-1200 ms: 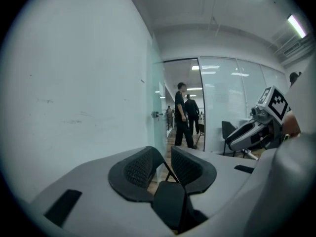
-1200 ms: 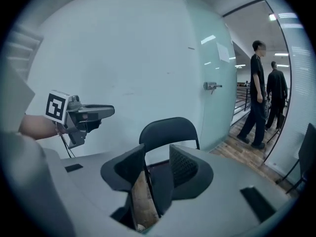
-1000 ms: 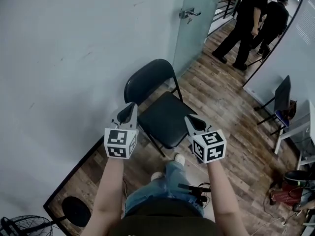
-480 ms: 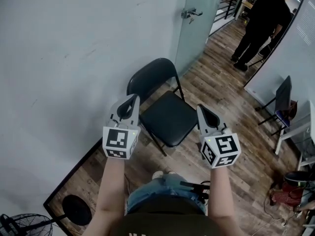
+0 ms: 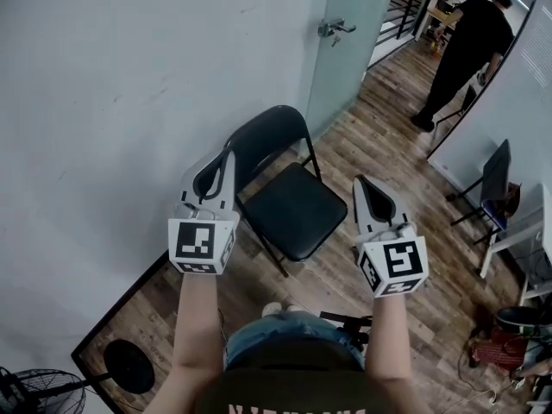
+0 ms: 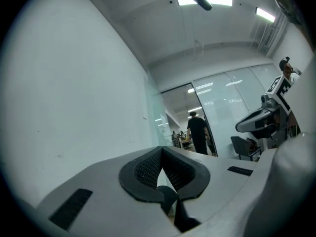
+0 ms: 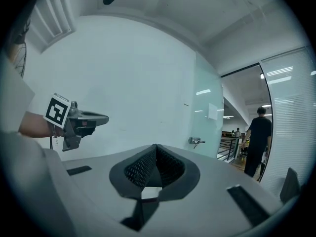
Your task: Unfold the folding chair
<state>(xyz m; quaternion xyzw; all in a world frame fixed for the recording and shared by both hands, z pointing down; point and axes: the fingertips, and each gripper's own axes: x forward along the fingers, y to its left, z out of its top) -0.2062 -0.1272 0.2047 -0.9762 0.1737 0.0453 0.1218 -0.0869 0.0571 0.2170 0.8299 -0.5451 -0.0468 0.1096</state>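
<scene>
Wood-plank floor (image 5: pixel 371 145) with a black folding chair (image 5: pixel 291 212) standing open on it.
Nearer than the chair, a round fan base (image 5: pixel 129 366); well right of it, a second chair (image 5: pixel 496 172); beyond, a standing person (image 5: pixel 466 50).

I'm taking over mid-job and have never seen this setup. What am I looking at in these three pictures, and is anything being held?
There is no robot here. A person holds a two-jaw gripper in each hand. The head view looks down from a camera on their head and shows the left gripper and the right gripper, each with a marker cube at its back. The other two pictures come from cameras riding on each gripper, looking along its jaws. Both pairs of jaws are shut with nothing between them. Below, on the wooden floor, the black folding chair stands already open beside the wall. A bystander is in the background.
</scene>
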